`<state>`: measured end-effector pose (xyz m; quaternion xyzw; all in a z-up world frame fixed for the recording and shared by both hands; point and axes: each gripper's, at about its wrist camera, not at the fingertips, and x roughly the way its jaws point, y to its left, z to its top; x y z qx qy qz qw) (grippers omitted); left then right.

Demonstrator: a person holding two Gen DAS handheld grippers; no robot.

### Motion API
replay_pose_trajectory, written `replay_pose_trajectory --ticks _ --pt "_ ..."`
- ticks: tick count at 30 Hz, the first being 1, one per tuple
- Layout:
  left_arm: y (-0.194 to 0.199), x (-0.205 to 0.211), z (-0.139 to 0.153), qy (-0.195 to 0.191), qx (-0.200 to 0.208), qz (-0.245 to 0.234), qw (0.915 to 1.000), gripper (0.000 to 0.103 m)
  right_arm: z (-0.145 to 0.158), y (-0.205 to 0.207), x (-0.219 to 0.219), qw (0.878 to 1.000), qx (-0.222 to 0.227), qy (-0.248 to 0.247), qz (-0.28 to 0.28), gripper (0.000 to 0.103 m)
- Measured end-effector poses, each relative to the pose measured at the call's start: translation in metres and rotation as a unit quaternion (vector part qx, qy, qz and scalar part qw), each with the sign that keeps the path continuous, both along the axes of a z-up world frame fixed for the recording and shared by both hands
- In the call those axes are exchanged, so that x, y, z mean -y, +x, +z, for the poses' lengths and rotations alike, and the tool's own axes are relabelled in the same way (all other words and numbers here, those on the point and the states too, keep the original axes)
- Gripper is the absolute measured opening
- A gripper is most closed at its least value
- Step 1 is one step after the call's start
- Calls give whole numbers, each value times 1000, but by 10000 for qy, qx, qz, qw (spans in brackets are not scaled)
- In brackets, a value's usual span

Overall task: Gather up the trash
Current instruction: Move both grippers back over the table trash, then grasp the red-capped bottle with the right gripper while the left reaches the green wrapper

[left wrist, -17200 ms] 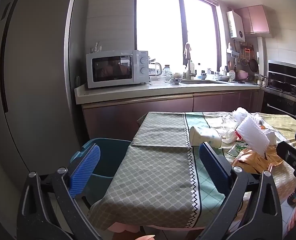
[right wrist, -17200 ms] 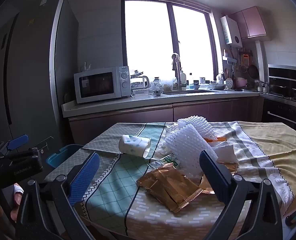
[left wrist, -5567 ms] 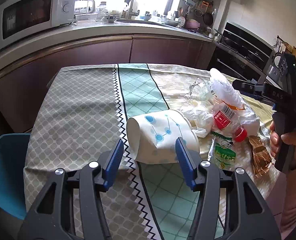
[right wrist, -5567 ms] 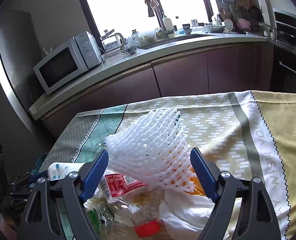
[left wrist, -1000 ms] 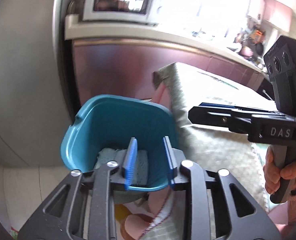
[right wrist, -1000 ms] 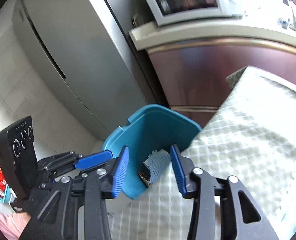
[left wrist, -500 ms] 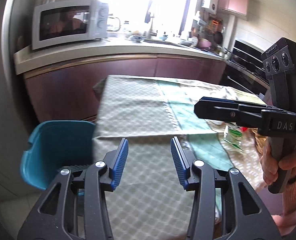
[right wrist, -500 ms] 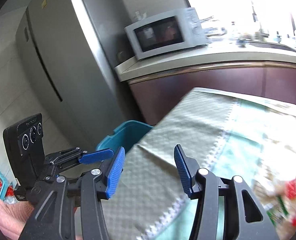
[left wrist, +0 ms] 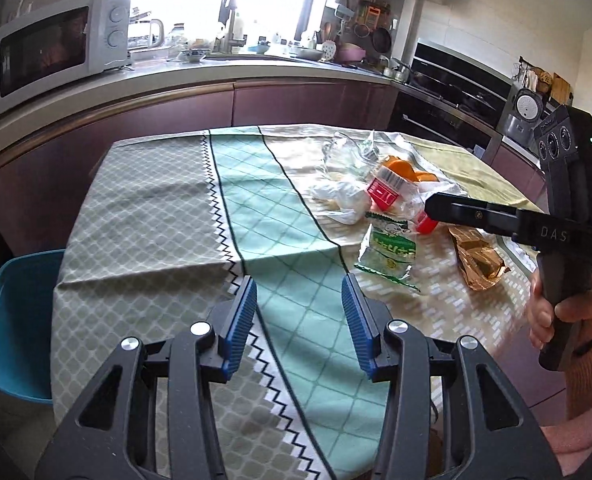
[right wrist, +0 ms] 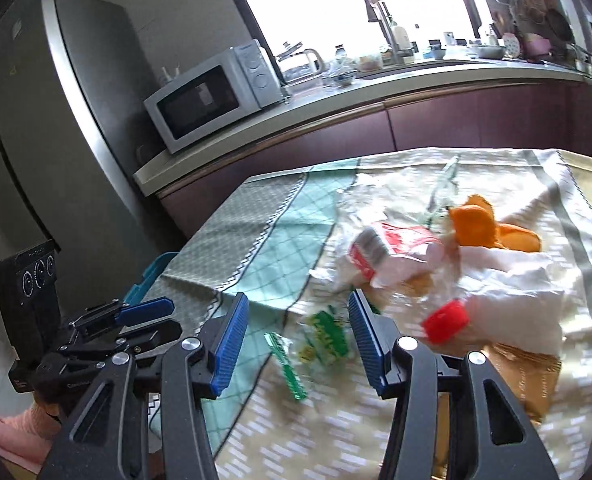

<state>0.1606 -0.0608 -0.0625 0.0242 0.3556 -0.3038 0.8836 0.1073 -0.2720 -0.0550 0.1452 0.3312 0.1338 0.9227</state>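
Vs a second ago: both wrist views have swung off the teal plastic bin (left wrist: 13,320) and onto the bench with the patterned green, mint and beige cloth (left wrist: 155,208). The bin now sits at the bench's left edge, cut off by the cloth in the left view; only a sliver of rim shows in the right view (right wrist: 153,276). White paper cup and white foam net from the older frames are no longer on the cloth.

Left gripper (left wrist: 300,320): blue-padded jaws about half open, nothing between them, over the mint stripe near the front edge. Wider than a second ago.

Right gripper (right wrist: 296,344): jaws about half open, nothing gripped. The green-printed clear snack wrapper (right wrist: 328,340) shows in the gap, lying on the cloth, pads not touching it.

Remaining trash is clustered on the beige part: clear plastic bottle with red label and red cap (left wrist: 392,196), crumpled white plastic bag (left wrist: 340,196), orange peel (left wrist: 406,172), clear crinkled film (left wrist: 348,152), gold foil packet (left wrist: 478,260).

Hard to read: right view is motion-blurred, so wrapper print and bottle label are smeared. In the left view the right gripper's body covers part of the bottle cap and foil packet. Bin contents not visible now.
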Motion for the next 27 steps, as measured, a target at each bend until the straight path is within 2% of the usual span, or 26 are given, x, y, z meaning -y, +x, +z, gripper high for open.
replay_pose_trajectory --ticks 4,10,18,27 --pt "5 19 -8 27 -128 -183 9997 44 -6 -5 30 9995 -35 -2 -329 50" --pt "13 51 -17 28 -359 -434 9984 44 -17 1 50 9987 -162 6 -474 50" --pt "37 78 -36 103 -853 -443 9953 47 -27 16 54 9988 -308 -17 -384 50" --pt "45 86 -35 108 -926 -487 9944 49 -33 25 56 9983 -447 -151 -351 54"
